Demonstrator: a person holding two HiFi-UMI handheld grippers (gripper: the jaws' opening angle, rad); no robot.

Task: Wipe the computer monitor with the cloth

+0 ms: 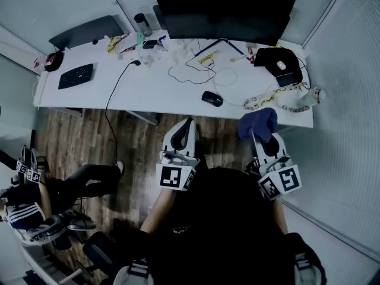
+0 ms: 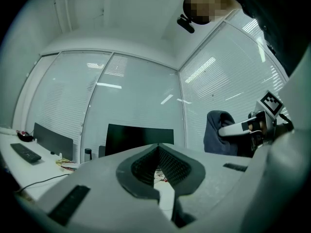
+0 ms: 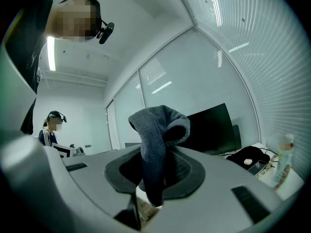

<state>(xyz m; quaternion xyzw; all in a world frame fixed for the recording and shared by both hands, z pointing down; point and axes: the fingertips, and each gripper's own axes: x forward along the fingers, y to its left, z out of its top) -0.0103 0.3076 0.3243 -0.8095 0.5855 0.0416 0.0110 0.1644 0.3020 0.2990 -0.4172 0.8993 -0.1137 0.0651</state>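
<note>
1. Cloth (image 1: 258,123): dark and bunched, pinched in the right gripper (image 1: 267,142). Jaws are clamped on its lower fold and the rest flops over the top.
2. Left gripper (image 1: 185,130): jaws pressed together, nothing between them.
3. Monitor (image 1: 222,10): upright at the far edge of the desk (image 1: 154,91), screen dark, long side running left to right.
4. Both grippers sit off the near desk edge, well apart from the screen. The monitor lies straight ahead; the right gripper is nearer its right half, so the reach probably goes forward across the desk.
</note>
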